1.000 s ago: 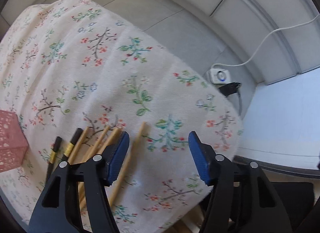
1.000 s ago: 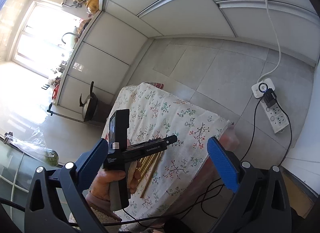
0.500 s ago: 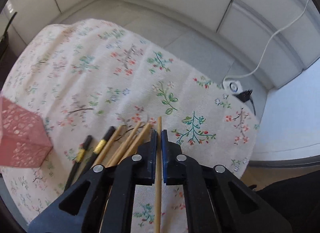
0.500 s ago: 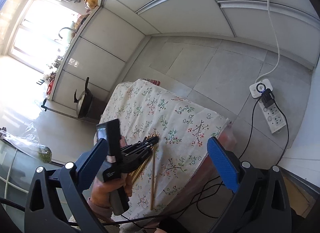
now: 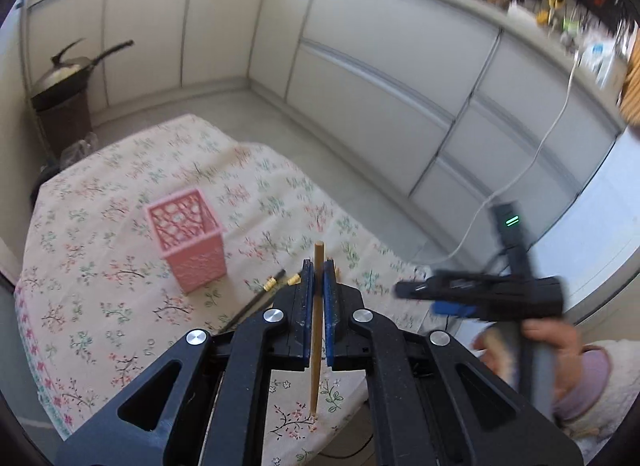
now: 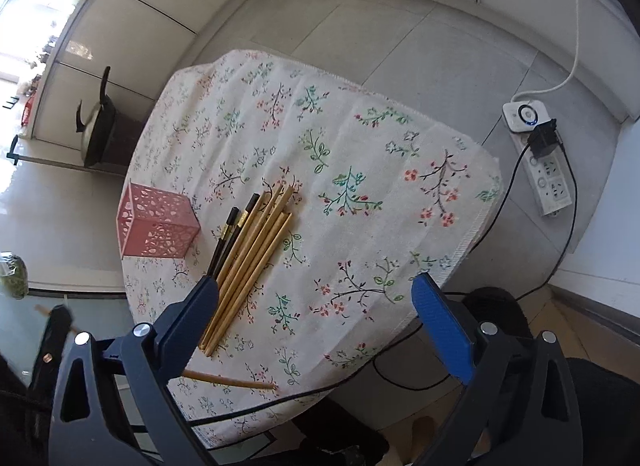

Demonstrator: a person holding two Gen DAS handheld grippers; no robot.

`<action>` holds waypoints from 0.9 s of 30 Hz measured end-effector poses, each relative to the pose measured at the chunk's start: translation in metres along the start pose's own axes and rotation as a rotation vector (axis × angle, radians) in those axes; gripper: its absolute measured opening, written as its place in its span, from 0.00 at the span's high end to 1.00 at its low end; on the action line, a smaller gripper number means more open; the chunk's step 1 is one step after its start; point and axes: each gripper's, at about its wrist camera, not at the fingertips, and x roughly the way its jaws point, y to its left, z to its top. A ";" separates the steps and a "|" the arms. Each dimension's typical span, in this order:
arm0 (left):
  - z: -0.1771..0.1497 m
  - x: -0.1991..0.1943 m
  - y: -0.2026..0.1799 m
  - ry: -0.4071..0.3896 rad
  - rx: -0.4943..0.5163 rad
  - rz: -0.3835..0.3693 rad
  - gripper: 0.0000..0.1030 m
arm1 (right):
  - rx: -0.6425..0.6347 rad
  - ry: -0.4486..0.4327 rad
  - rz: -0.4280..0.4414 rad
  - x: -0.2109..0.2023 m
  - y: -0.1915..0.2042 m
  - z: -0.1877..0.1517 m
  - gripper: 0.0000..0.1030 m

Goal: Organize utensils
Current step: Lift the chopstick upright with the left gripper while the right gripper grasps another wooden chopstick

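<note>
My left gripper [image 5: 318, 272] is shut on a wooden chopstick [image 5: 317, 330] and holds it above the near edge of the flowered table; the same chopstick shows in the right wrist view [image 6: 228, 380]. A pink lattice holder [image 5: 188, 240] stands upright on the cloth to the left; it also shows in the right wrist view [image 6: 156, 225]. Several wooden chopsticks [image 6: 256, 254] and two black ones [image 6: 228, 238] lie beside the holder. My right gripper [image 6: 316, 306] is open and empty above the table's near part; it also shows at the right of the left wrist view [image 5: 456, 308].
The table [image 6: 440, 169] has a floral cloth. A power strip [image 6: 540, 161] and cables lie on the floor to the right. A dark wok [image 5: 64, 77] on a stand sits at the far left. White cabinets [image 5: 360, 65] line the wall.
My left gripper closed on one wooden chopstick, lifted it off the cloth and tilted up towards the holder. My right gripper came closer over the table, still open.
</note>
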 end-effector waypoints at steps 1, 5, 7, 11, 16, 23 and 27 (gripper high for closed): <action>0.002 -0.013 0.004 -0.039 -0.014 -0.007 0.96 | 0.013 0.006 -0.002 0.007 0.004 0.000 0.17; 0.010 -0.053 0.015 -0.164 -0.059 -0.034 0.96 | 0.104 0.095 0.018 0.042 0.014 0.008 0.46; 0.011 -0.066 0.019 -0.215 -0.071 -0.031 0.96 | 0.156 0.129 0.020 0.060 0.015 0.014 0.61; 0.013 -0.092 0.027 -0.294 -0.089 -0.035 0.96 | 0.222 0.116 0.022 0.079 0.015 0.021 0.76; 0.012 -0.112 0.039 -0.343 -0.119 -0.050 0.96 | 0.247 0.134 0.020 0.100 0.016 0.022 0.82; 0.011 -0.119 0.044 -0.359 -0.139 -0.061 0.96 | 0.222 0.108 0.006 0.116 0.031 0.023 0.85; 0.012 -0.120 0.048 -0.361 -0.149 -0.054 0.96 | 0.205 0.080 -0.002 0.118 0.033 0.023 0.93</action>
